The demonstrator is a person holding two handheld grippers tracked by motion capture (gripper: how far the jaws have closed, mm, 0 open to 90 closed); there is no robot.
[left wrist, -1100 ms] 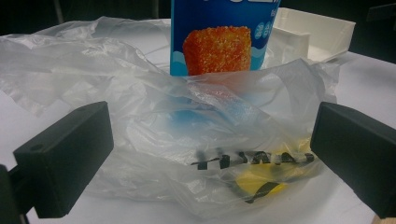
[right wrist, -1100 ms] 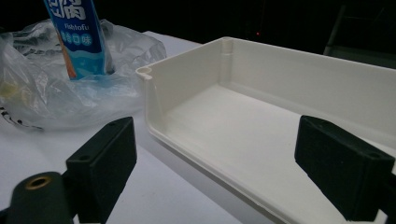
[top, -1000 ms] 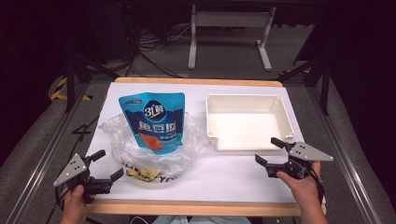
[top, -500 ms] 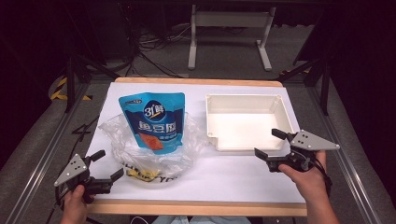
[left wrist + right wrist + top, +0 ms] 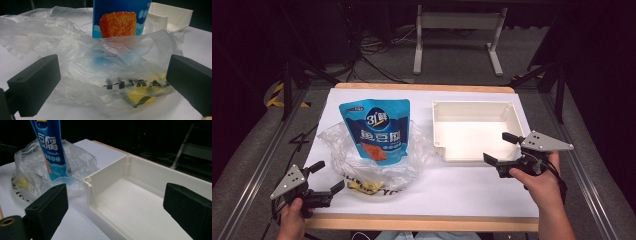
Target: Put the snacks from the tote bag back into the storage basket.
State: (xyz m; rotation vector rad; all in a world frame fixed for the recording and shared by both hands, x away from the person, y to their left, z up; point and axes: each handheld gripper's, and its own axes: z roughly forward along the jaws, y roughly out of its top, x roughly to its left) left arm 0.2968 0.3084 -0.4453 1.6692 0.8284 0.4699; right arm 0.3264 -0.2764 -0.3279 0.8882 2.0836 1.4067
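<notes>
High view: left gripper (image 5: 326, 176) low at the near edge, jaws apart, empty, facing the clear plastic bag (image 5: 377, 160) as if to take hold. Blue snack pouch (image 5: 377, 127) sits half inside it. Right gripper (image 5: 503, 149), jaws just opening, empty, hovers by the white tray (image 5: 474, 131). White table (image 5: 462, 195); dark room, stand (image 5: 457, 30) behind.
</notes>
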